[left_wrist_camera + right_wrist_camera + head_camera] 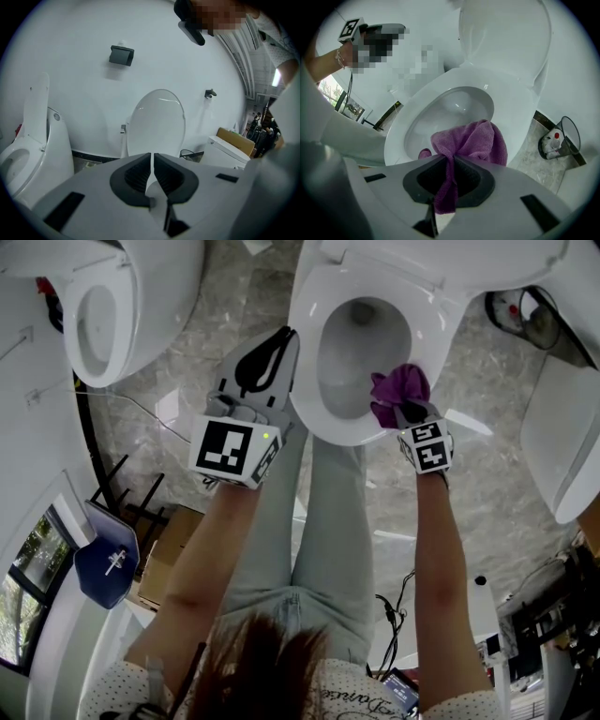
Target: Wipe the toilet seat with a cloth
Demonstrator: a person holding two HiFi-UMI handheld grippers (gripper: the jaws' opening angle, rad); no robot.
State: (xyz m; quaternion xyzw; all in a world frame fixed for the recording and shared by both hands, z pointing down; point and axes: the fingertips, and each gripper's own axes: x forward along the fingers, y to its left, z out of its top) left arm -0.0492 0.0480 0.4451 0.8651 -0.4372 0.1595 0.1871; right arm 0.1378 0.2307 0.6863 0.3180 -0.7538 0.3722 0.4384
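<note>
A white toilet seat (309, 352) (520, 108) rings the open bowl, its lid (506, 37) raised behind. A purple cloth (397, 392) (476, 140) rests on the seat's front right rim, bunched up. My right gripper (405, 411) (451, 161) is shut on the cloth, a strip of it hanging down between the jaws. My left gripper (267, 357) (153, 161) hovers just left of the seat, jaws shut with nothing in them, pointing towards another toilet's raised lid (157, 123) by the white wall.
A second toilet (103, 306) (28, 154) stands at the left. A wire bin (530, 320) (560, 138) holding a bottle sits on the marble floor right of the bowl. Another white fixture (567, 442) is at the far right. A cardboard box (164, 554) lies lower left.
</note>
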